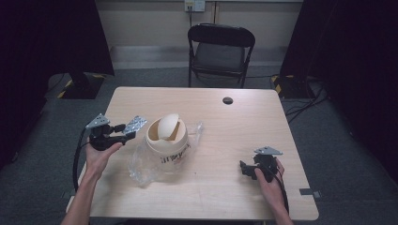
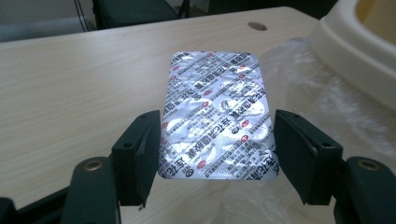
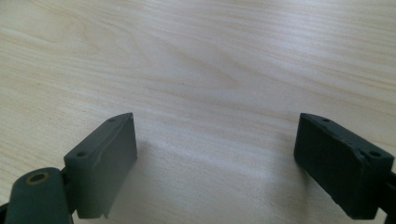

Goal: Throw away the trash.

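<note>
Two grippers work over a pale wooden table [image 1: 225,187]. Near the front right corner, the right gripper [image 1: 248,169] sits low over bare wood, its jaws spread wide apart with nothing between them. Toward the left edge, the left gripper [image 1: 126,137] is raised off the tabletop and clamps a silver blister pack [image 1: 135,124] by its two long sides; in the left gripper view the foil face of the blister pack [image 2: 217,116] carries red and dark print, and its far end reaches past the fingertips toward the bin.

Just right of that pack, about midway between the front and back edges, stands a small cream bin [image 1: 167,140] with a swing lid [image 1: 168,126] tilted partly open; I cannot tell what is inside. A clear plastic bag [image 1: 141,164] lies crumpled around its base, spreading toward the front left and out toward the back right. In the left gripper view the bin's rim [image 2: 355,56] rises just beside the pack.

Near the back edge, a dark round hole [image 1: 227,100] is set into the tabletop. Behind the table stands a black folding chair [image 1: 220,51].
</note>
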`<state>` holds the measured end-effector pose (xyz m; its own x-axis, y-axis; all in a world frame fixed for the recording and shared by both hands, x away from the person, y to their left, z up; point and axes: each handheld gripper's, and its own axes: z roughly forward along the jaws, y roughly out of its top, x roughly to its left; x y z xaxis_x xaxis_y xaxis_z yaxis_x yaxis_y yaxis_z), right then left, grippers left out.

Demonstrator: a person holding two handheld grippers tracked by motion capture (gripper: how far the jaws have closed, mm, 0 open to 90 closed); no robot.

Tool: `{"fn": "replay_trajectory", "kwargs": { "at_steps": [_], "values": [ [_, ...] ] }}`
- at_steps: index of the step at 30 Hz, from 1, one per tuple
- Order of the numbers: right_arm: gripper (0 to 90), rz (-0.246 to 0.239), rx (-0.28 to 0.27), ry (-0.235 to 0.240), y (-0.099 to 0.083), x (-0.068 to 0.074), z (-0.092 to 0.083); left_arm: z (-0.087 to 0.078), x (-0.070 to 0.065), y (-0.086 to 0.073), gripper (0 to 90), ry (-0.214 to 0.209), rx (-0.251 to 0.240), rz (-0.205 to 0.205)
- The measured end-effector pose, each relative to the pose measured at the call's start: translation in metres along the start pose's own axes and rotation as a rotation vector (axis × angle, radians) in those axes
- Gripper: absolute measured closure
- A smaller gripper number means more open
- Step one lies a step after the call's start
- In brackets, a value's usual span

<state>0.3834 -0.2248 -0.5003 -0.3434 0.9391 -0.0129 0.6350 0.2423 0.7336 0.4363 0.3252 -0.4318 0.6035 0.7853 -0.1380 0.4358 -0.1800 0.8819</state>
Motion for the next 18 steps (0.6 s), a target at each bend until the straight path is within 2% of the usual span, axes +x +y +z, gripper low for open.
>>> {"fn": "replay_trajectory", "kwargs": {
  "at_steps": [1,5,8,10,13,18],
  "values": [
    [12.3,0.0,0.0,0.0,0.0,0.0,0.0,-0.006,-0.003,0.003,34.0,-0.013,-0.018,0.007],
    [12.3,0.0,0.0,0.0,0.0,0.0,0.0,-0.017,-0.012,0.012,34.0,-0.046,-0.038,0.036],
    [12.3,0.0,0.0,0.0,0.0,0.0,0.0,-0.025,-0.024,0.02,34.0,-0.086,-0.046,0.084],
    [12.3,0.0,0.0,0.0,0.0,0.0,0.0,-0.027,-0.031,0.025,33.9,-0.121,-0.044,0.103],
    [12.3,0.0,0.0,0.0,0.0,0.0,0.0,-0.029,-0.041,0.03,33.9,-0.152,-0.048,0.137],
    [12.3,0.0,0.0,0.0,0.0,0.0,0.0,-0.029,-0.051,0.035,33.9,-0.185,-0.049,0.169]
  ]
}}
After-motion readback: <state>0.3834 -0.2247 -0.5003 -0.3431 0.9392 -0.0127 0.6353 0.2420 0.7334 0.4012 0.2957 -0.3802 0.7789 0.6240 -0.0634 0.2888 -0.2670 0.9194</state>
